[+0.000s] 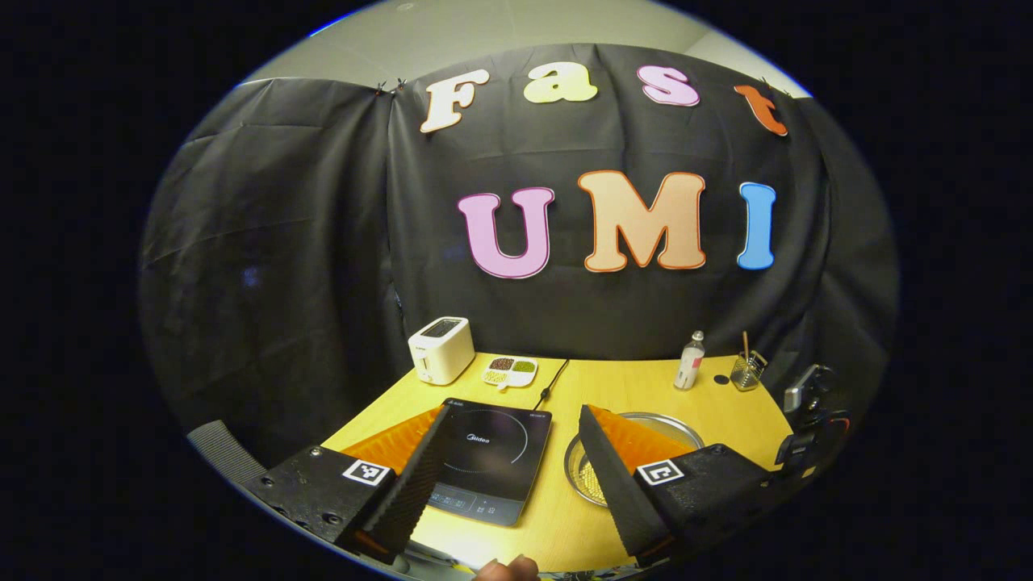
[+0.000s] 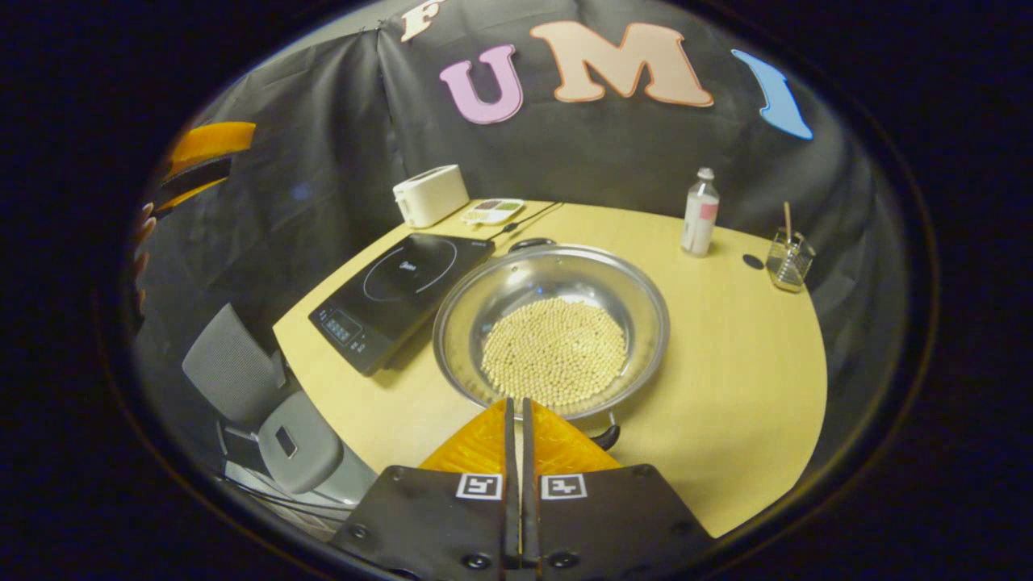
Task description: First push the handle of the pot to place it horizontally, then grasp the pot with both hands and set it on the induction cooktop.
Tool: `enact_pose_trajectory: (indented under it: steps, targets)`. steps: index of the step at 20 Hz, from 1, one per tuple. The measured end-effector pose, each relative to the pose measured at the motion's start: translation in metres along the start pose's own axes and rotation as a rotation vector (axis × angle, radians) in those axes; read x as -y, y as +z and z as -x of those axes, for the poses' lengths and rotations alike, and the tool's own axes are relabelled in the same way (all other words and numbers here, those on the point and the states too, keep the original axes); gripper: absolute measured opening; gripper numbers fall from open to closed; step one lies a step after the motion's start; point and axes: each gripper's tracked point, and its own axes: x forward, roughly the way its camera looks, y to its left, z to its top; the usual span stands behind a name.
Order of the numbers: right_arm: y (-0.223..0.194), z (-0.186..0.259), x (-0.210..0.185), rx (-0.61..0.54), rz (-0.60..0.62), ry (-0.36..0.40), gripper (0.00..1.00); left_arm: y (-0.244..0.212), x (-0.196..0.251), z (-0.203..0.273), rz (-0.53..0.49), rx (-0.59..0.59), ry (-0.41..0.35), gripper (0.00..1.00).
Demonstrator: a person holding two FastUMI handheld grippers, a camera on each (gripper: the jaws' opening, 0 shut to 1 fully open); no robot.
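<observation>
Steel pot [image 2: 551, 323] just ahead of right gripper's [image 2: 516, 403] closed jaws

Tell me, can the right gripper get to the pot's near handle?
Probably yes. In the right gripper view, the right gripper is shut and sits just before the pot, with the near handle right beside its tips. Nothing lies between them on the table.

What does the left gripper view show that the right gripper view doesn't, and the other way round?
Left gripper view: the open left hand-held gripper and a dark device at the table's edge. Right gripper view: the shut right hand-held gripper, the pot's near handle and its whole layer of beans. Both: the induction cooktop, toaster, bottle and table.
</observation>
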Motion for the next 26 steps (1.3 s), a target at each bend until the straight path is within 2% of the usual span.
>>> enact_pose_trajectory:
  steps: [1,3,10,16,26]
  targets:
    - [-0.010,-0.007,0.000,-0.031,0.003,0.005,0.04,0.001,0.001,-0.001,-0.008,-0.006,0.003,0.95]
    - [-0.028,-0.019,-0.001,-0.087,0.005,0.012,0.03,0.003,0.000,0.000,-0.031,-0.012,0.013,0.94]
    - [-0.050,-0.038,-0.004,-0.154,0.018,0.050,0.02,0.002,0.010,-0.004,-0.064,-0.037,0.012,0.96]
    - [-0.046,-0.044,0.021,-0.157,-0.010,0.010,0.02,-0.002,0.013,-0.007,-0.063,-0.045,0.015,0.96]
    - [-0.026,-0.053,0.086,-0.122,-0.082,-0.098,0.03,-0.009,0.011,-0.005,-0.058,-0.054,0.023,0.96]
